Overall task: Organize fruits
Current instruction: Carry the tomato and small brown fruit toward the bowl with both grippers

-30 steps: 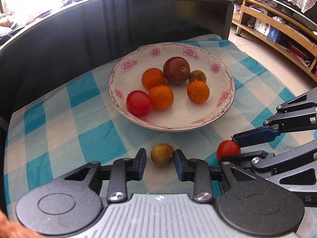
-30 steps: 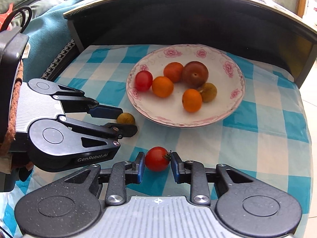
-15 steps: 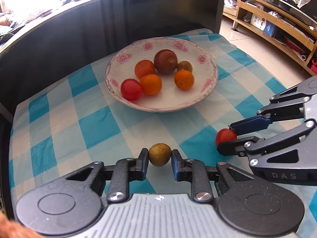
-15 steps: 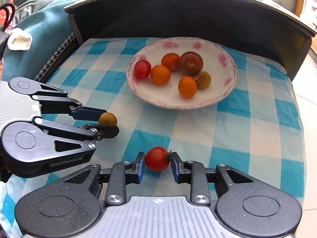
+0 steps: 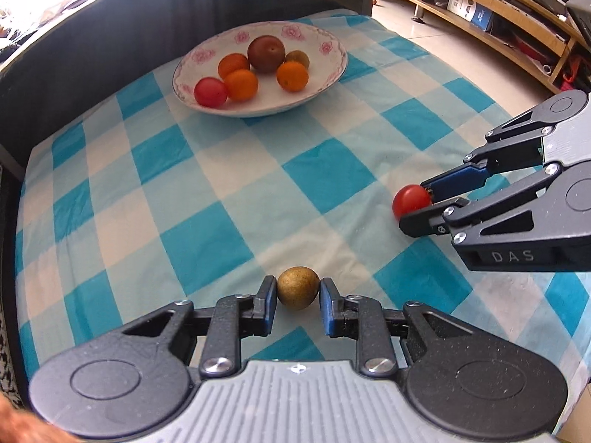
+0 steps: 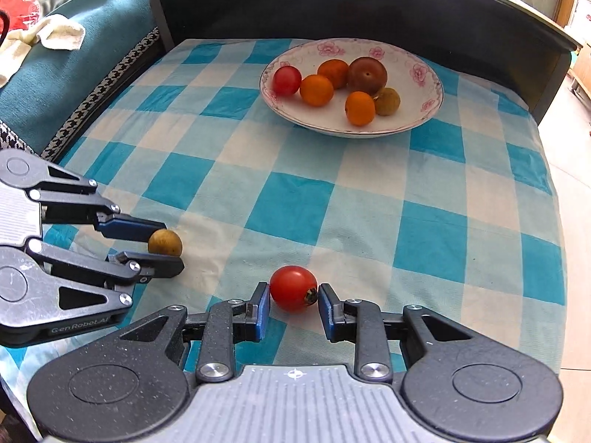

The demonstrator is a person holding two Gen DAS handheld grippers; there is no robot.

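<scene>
My left gripper [image 5: 298, 297] is shut on a small brown-yellow round fruit [image 5: 298, 287], well back from the plate over the blue-and-white checked cloth [image 5: 207, 192]. My right gripper [image 6: 293, 297] is shut on a red tomato [image 6: 293, 287]. Each wrist view shows the other gripper from the side: the right gripper [image 5: 415, 206] with the tomato [image 5: 408, 201], and the left gripper [image 6: 170, 244] with the brown fruit [image 6: 165, 242]. A white flowered plate [image 5: 327, 68] at the far end holds several fruits: oranges, a red tomato, a dark plum and a brown fruit.
A dark curved panel [image 5: 110, 29] rises behind the plate [image 6: 419, 92]. A teal sofa [image 6: 62, 74] with a white cloth lies left of the table. Wooden shelves [image 5: 491, 18] and tiled floor lie beyond the table's right edge.
The left gripper's fingers closed on the brown fruit. Both grippers then drew back from the plate, each with its fruit, and the plate now looks smaller and farther.
</scene>
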